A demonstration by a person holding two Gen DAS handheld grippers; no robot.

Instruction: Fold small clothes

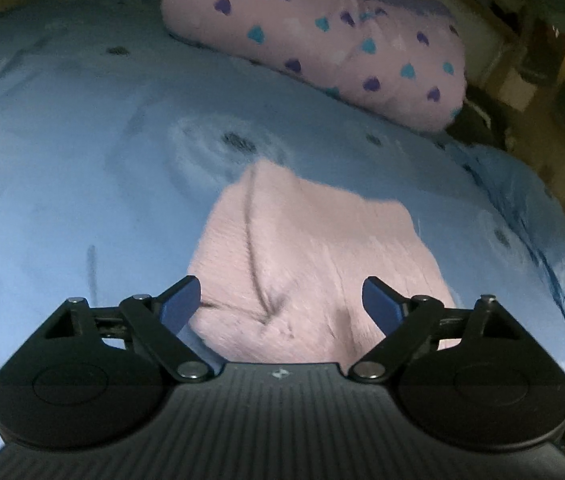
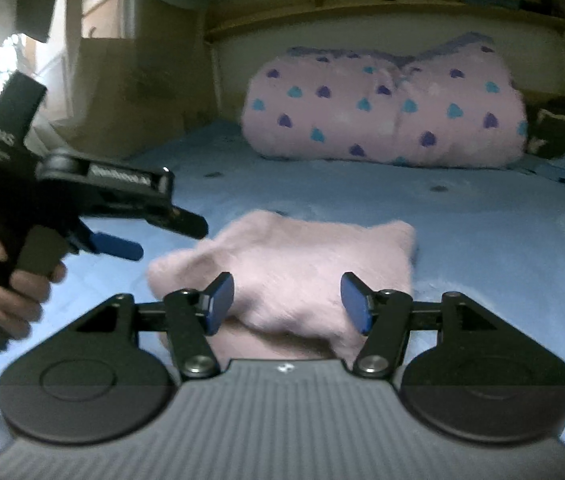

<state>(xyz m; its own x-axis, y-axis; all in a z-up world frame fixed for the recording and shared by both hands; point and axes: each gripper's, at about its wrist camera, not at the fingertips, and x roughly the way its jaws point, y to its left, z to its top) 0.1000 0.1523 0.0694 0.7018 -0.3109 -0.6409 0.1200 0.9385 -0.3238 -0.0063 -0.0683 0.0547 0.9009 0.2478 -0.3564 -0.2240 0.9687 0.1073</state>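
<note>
A small fuzzy pink garment [image 1: 314, 248] [image 2: 294, 256] lies folded into a rough rectangle on the blue bedsheet [image 1: 82, 160] [image 2: 462, 232]. My left gripper [image 1: 281, 292] hovers over its near edge, jaws wide apart, nothing pinched between them. My right gripper [image 2: 286, 288] stands open at the garment's near side; the cloth shows in the gap, but the pads do not press it. In the right wrist view the left gripper [image 2: 158, 240] hangs above the sheet just left of the garment, held by a person's hand [image 2: 14, 284].
A rolled pink blanket with blue and purple hearts [image 1: 322, 40] [image 2: 382, 112] lies at the far end of the bed. A dark item [image 2: 562, 124] sits beside it on the right. A cardboard box [image 2: 122, 92] stands at the back left. Wooden framing runs overhead.
</note>
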